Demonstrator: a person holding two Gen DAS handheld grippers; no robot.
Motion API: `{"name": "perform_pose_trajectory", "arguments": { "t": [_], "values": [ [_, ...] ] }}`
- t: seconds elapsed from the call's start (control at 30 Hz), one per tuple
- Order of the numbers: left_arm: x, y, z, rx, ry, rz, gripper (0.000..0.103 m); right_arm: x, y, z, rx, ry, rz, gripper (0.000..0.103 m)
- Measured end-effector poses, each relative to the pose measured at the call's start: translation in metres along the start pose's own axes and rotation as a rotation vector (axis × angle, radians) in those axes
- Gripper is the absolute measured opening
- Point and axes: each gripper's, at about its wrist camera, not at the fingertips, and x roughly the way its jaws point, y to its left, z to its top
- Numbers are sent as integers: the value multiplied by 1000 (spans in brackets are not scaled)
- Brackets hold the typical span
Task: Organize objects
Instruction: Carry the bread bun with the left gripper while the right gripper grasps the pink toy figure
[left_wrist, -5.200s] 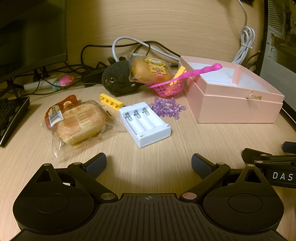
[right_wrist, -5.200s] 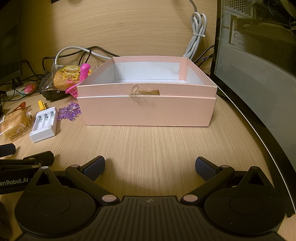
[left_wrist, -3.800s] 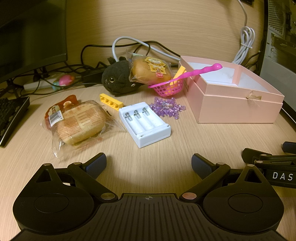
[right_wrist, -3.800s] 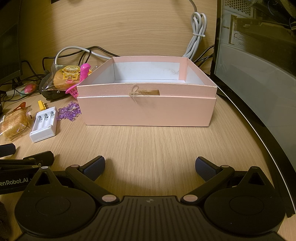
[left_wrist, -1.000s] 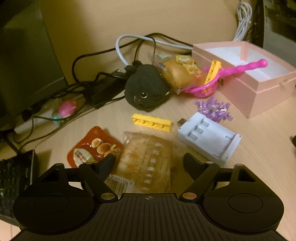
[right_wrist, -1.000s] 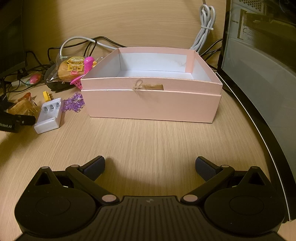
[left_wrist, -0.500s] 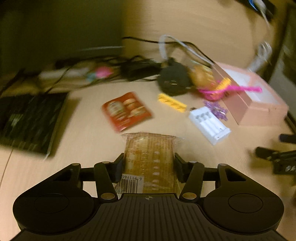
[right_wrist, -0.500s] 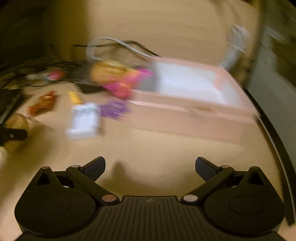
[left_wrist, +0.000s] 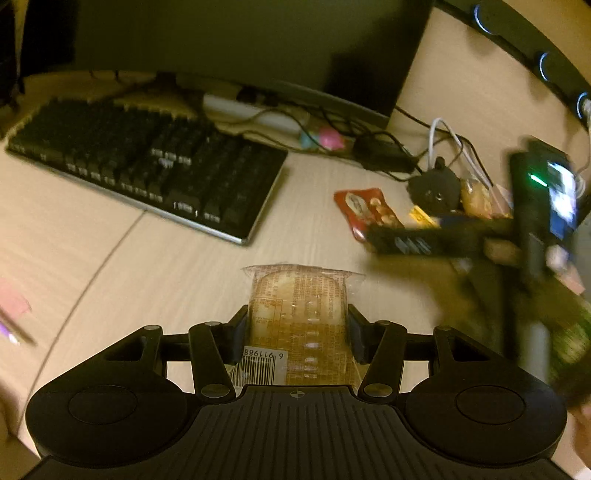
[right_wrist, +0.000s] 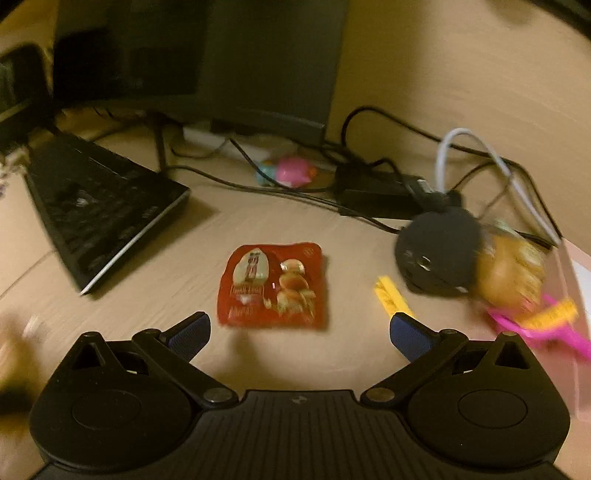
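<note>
Left tongs (left_wrist: 297, 328) clamp wrapped bread (left_wrist: 298, 310); right tongs (right_wrist: 299, 330) gape.

Your two wrist cameras, both low over the desk.
Both face the keyboard (left_wrist: 147, 162) at 10 o'clock and share the red packet (right_wrist: 273, 284).

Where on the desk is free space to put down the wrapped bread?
Bare wood lies between the keyboard and the red snack packet, and in front of the keyboard, left of the wrapped bread. It is crowded right of the packet: yellow block, black plush toy, pink basket, cables.
</note>
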Motion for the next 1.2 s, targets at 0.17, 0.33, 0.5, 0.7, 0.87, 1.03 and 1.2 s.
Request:
{"name": "perform_pose_trajectory", "arguments": {
  "t": [0.17, 0.33, 0.5, 0.7, 0.87, 1.03, 1.2],
  "values": [
    [-10, 13, 4, -72, -84, 23, 57, 4, 12, 27, -18, -123, -90, 103],
    [3, 22, -5, -115, -135, -19, 57, 30, 20, 40, -119, -248, -103, 74],
    [8, 27, -16, -145, -123, -43, 57, 73, 8, 53, 91, -252, -111, 62],
    [9, 39, -9, -142, -125, -64, 57, 94, 18, 74, 156, -238, -99, 67],
    [9, 51, 5, -141, -155, -78, 57, 107, 29, 85, 178, -249, -145, 67],
    [13, 67, 14, -161, -153, -61, 57, 120, 30, 94, 246, -240, -151, 67],
    [15, 80, 20, -178, -151, -52, 57, 133, 18, 98, 306, -160, -81, 65]
  ]
}}
